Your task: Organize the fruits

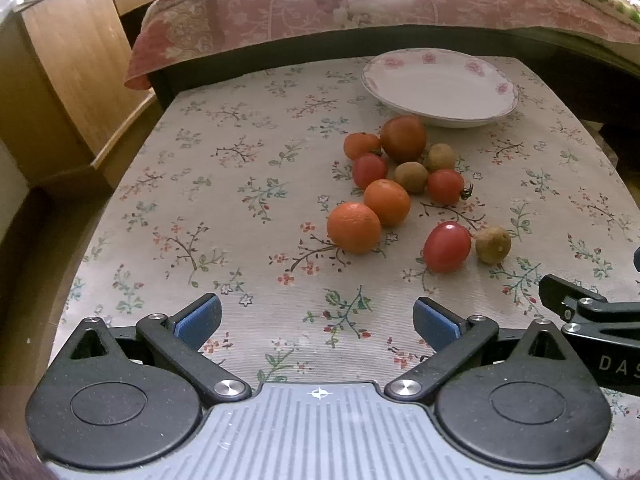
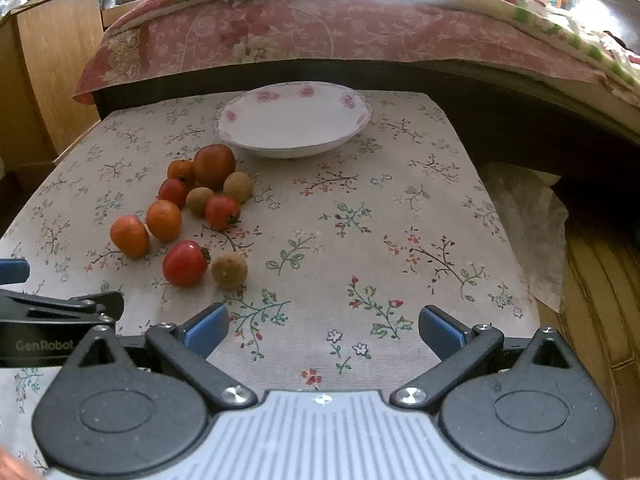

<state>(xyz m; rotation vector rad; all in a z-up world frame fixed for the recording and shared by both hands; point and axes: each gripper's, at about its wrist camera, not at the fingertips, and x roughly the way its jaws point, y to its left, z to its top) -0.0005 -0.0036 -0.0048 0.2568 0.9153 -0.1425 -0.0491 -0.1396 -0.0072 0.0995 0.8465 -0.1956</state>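
Hovering: left gripper [image 1: 316, 320] released, bottom centre
Right gripper [image 2: 324, 330]: spread wide, grasping nothing
Fruits [image 1: 404, 188]: clustered mid-frame on floral cloth [image 1: 240, 208]
Plate [image 1: 440, 84]: upper right, bare

Left wrist view: low over the near edge of the cloth-covered table [image 1: 240, 168], facing forward toward the bed [image 1: 360, 4]; fruit cluster [image 1: 400, 184] at 1 o'clock, plate [image 1: 440, 84] beyond it, also 1 o'clock.
Right wrist view: same low height, set to the right, facing the same way; fruit cluster [image 2: 192, 216] at 10 o'clock, plate [image 2: 294, 120] at 12 o'clock.
Shared: table, fruit, plate, bed. Each view catches the other gripper's side at its frame edge.
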